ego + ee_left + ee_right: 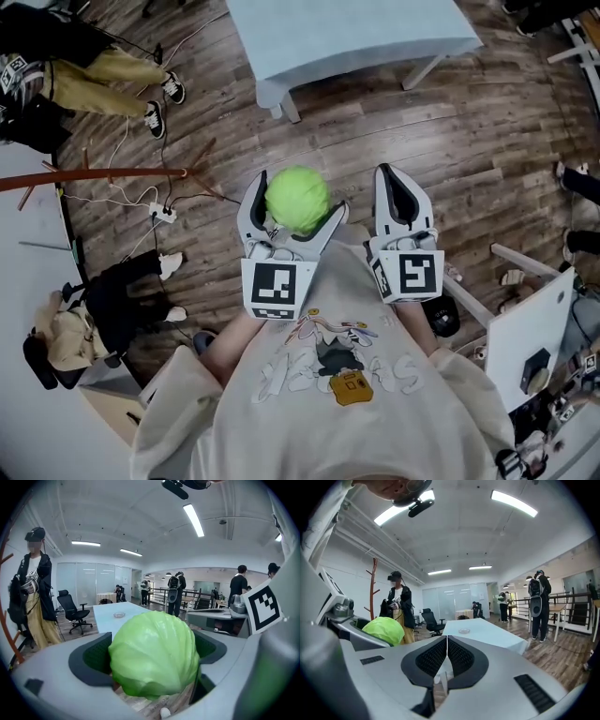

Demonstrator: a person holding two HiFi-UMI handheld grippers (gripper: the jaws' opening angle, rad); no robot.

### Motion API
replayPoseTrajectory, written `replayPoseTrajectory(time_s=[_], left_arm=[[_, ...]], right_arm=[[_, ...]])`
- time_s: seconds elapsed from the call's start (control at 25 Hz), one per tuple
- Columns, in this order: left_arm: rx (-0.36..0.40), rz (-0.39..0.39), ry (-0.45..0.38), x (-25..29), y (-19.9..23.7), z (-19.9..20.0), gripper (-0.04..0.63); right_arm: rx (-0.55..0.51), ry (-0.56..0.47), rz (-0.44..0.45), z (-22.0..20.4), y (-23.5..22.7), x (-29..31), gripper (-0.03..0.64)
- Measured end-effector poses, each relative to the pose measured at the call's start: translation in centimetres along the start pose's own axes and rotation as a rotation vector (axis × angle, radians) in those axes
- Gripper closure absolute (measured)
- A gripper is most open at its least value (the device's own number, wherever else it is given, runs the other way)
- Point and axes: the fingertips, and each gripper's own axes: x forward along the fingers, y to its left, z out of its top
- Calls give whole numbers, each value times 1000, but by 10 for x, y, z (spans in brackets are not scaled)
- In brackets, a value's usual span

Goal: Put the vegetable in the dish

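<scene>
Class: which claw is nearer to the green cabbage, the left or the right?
Left. The left claw holds the cabbage between its jaws; the right claw, shut and empty, sits apart on the cabbage's right.

A counter (356, 37) under a pale blue cloth stands on the dark wooden floor (469, 141). At the far left of the head view, a person in yellow trousers (98, 70) and black-and-white sneakers (172, 88) is near a reddish-brown coat stand (94, 176). A white power strip (161, 214) and loose cables lie by its foot. A black office chair (74, 612) sits before a glass wall, under ceiling strip lights (193, 520).
</scene>
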Motion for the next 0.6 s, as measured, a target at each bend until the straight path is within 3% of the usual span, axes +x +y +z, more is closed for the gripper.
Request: replayPoseTrajectory(time_s=[0.28,0.6], left_arm=[[1,20,0,22,-20,10,60],[-8,40,2,46,-12,22,60]], right_arm=[[0,-1,-15,-5,-39,-6,594],[20,6,-14,-6,-58,11,594]])
